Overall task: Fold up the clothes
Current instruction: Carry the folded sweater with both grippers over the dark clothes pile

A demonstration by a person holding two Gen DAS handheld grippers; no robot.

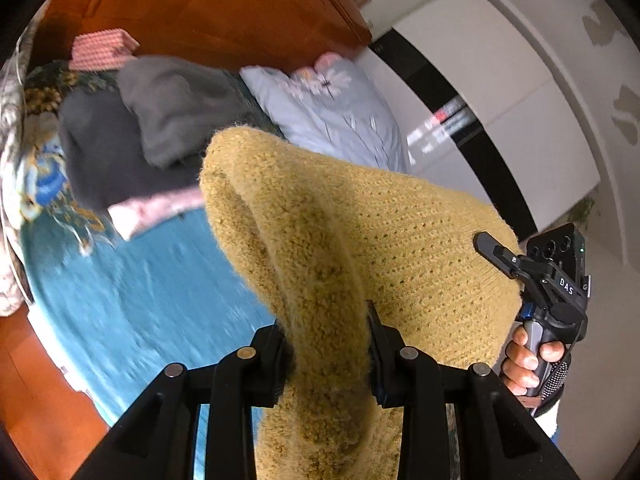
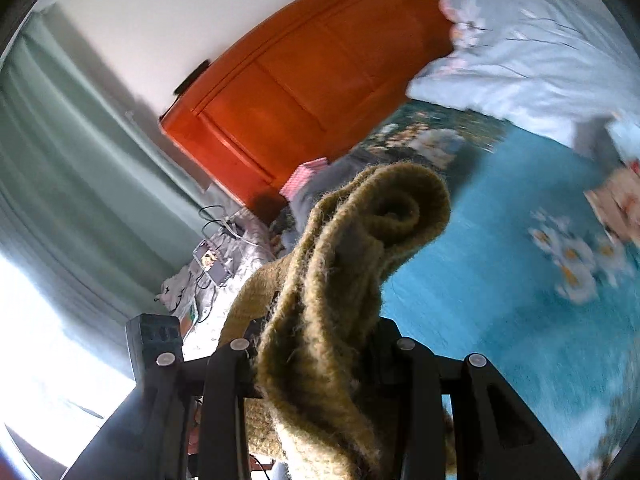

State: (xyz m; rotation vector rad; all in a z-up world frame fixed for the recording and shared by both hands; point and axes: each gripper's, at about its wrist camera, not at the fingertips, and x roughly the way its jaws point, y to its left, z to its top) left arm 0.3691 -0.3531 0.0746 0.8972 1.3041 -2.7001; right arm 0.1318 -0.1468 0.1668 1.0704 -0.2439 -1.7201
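Observation:
A mustard-yellow knitted sweater (image 1: 360, 240) hangs in the air above the bed, held between both grippers. My left gripper (image 1: 326, 356) is shut on a thick fold of it, which bulges up between the fingers. In the left wrist view the right gripper (image 1: 492, 250) shows at the right edge of the sweater, with a hand (image 1: 524, 360) on its grip. The right wrist view shows my right gripper (image 2: 316, 364) shut on a bunched, rolled edge of the sweater (image 2: 360, 248). The left gripper's body (image 2: 154, 336) pokes up at the lower left there.
Below lies a bed with a teal flowered cover (image 1: 132, 292) (image 2: 480, 280). A pile of grey, dark and pink clothes (image 1: 160, 128) sits near the orange wooden headboard (image 1: 208, 8) (image 2: 288, 96). A pale blue pillow (image 1: 332, 112) (image 2: 528, 56) lies beside it. Cables and small devices (image 2: 216, 252) clutter a bedside surface.

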